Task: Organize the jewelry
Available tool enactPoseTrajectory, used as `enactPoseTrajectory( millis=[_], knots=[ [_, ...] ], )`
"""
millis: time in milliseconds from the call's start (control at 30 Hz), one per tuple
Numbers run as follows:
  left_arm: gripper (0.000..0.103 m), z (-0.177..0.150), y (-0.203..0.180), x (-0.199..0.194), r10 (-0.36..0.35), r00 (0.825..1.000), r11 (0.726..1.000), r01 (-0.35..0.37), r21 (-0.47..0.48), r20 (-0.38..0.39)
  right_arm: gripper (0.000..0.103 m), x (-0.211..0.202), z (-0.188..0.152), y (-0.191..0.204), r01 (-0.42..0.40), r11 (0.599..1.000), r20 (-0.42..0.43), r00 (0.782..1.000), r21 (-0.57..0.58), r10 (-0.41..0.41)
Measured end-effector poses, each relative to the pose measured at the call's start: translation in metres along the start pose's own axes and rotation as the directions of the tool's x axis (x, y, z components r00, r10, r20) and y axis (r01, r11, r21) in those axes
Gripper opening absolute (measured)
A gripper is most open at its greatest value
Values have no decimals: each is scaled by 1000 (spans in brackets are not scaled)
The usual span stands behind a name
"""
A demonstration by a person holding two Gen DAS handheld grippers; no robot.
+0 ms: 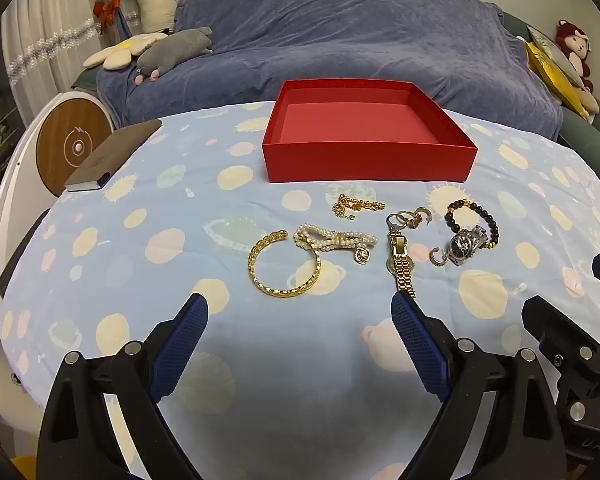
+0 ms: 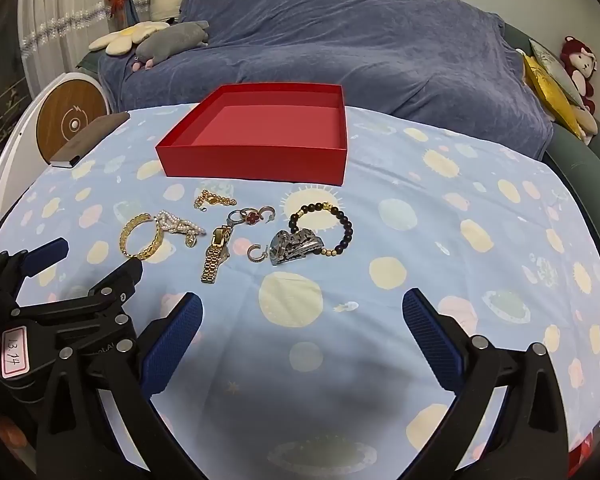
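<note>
Left wrist view: the left gripper (image 1: pixel 300 312) hangs over the table (image 1: pixel 140 240) with its fingers (image 1: pixel 184 340) spread wide and nothing between them. Just beyond the fingertips lies the jewelry. A gold bangle (image 1: pixel 283 264) sits ahead, between the two fingers, with a pearl bracelet (image 1: pixel 334 240) touching its far right side. A gold watch (image 1: pixel 400 264) lies just past the right fingertip, its band end nearly at the tip. Farther out are a gold chain (image 1: pixel 356 205), a cluster of rings (image 1: pixel 410 218), a hoop earring (image 1: pixel 438 258), a silver watch (image 1: pixel 466 244) and a bead bracelet (image 1: pixel 474 222), the watch resting on the bracelet's near side. Beyond all of these stands an open red box (image 1: pixel 368 160), empty.

Right wrist view: the right gripper (image 2: pixel 302 312) also has its fingers (image 2: pixel 432 336) wide apart, holding nothing. The same pieces lie beyond and to the left of its fingers: bangle (image 2: pixel 142 242), pearl bracelet (image 2: pixel 178 224), gold watch (image 2: pixel 216 256), chain (image 2: pixel 214 200), rings (image 2: pixel 252 216), earring (image 2: pixel 257 253), silver watch (image 2: pixel 296 248) and bead bracelet (image 2: pixel 328 228). The box (image 2: pixel 256 164) is farther out, left of centre. The left gripper (image 2: pixel 60 264) shows at the left edge.
</note>
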State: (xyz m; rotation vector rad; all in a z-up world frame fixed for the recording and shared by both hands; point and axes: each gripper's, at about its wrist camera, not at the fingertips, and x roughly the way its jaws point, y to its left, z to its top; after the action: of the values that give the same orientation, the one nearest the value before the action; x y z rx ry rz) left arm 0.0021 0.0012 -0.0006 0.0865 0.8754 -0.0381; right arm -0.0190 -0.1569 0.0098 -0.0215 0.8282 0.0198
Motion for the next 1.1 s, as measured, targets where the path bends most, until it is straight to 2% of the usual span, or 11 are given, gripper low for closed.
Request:
enactPoseTrajectory(
  millis=[33, 67, 133, 667, 1100],
  knots=[
    [90, 1, 1, 1, -3, 1000, 1000, 3, -3, -2, 98, 0, 0, 0, 0, 1000, 0, 1000, 0, 0],
    [90, -2, -1, -10, 16, 999, 1000, -16, 2, 43, 98, 0, 0, 0, 2, 1000, 0, 1000, -1, -2],
    [90, -3, -2, -13, 16, 999, 1000, -16, 6, 49, 98, 0, 0, 0, 1, 1000, 2, 1000, -1, -1],
    [90, -2, -4, -15, 29, 999, 1000, -29, 5, 13, 98, -11, -1, -2, 1, 1000, 12, 1000, 8, -1],
    [90, -2, -4, -20, 34, 999, 999, -34, -3, 38, 98, -14, -2, -2, -3, 1000, 16, 1000, 9, 3]
  ],
)
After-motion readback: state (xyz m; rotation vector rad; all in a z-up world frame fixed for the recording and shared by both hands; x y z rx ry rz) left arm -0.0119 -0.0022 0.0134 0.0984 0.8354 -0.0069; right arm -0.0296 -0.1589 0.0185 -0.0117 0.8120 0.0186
